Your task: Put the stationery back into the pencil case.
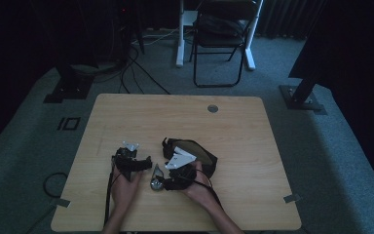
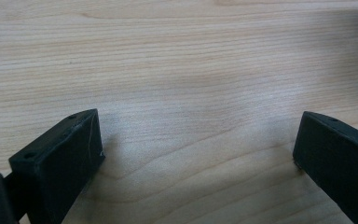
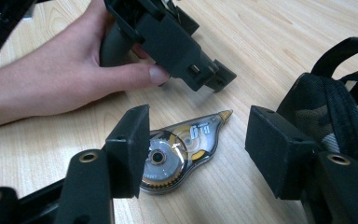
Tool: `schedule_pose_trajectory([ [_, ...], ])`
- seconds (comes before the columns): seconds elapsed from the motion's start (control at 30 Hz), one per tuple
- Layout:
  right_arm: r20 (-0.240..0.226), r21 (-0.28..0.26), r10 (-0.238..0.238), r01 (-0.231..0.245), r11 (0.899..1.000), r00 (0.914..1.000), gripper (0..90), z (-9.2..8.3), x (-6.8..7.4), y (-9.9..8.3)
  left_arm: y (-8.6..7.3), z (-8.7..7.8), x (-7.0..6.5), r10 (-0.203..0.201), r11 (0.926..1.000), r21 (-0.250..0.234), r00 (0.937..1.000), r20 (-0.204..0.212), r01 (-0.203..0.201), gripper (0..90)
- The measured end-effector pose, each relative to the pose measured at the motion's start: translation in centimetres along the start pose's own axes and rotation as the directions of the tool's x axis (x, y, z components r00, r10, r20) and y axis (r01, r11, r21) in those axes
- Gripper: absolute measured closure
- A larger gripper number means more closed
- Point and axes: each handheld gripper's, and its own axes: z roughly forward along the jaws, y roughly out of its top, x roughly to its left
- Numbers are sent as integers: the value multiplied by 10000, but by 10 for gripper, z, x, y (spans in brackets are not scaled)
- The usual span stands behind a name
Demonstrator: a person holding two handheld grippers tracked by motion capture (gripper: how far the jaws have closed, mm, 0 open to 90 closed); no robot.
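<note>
Right gripper (image 3: 196,149) nearest, jaws parted wide, pads clear of the correction tape dispenser (image 3: 182,151) lying flat between them on the table (image 1: 253,146), toward its near edge, a little left of centre. Dispenser's gold tip directed at the left gripper (image 1: 148,162). Left gripper held in the left hand (image 3: 65,79), jaws wide apart over bare wood, nothing between. Black mesh pouch (image 1: 199,153) just beside the right gripper, near the table's middle.
</note>
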Motion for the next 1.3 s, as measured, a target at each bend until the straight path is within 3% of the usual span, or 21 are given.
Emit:
schedule_pose_trajectory([
  [0.37,258,199,23,-28,9998,9997,309,14,2,-6,0,0,0,3,10000,1,10000,0,-3,15],
  [0.73,569,259,73,-88,9996,9984,320,28,6,-7,0,0,0,0,10000,1,10000,0,0,15],
  [1.3,531,600,204,-236,9979,9984,280,53,13,-9,0,0,0,0,10000,-9,10000,-3,0,15],
])
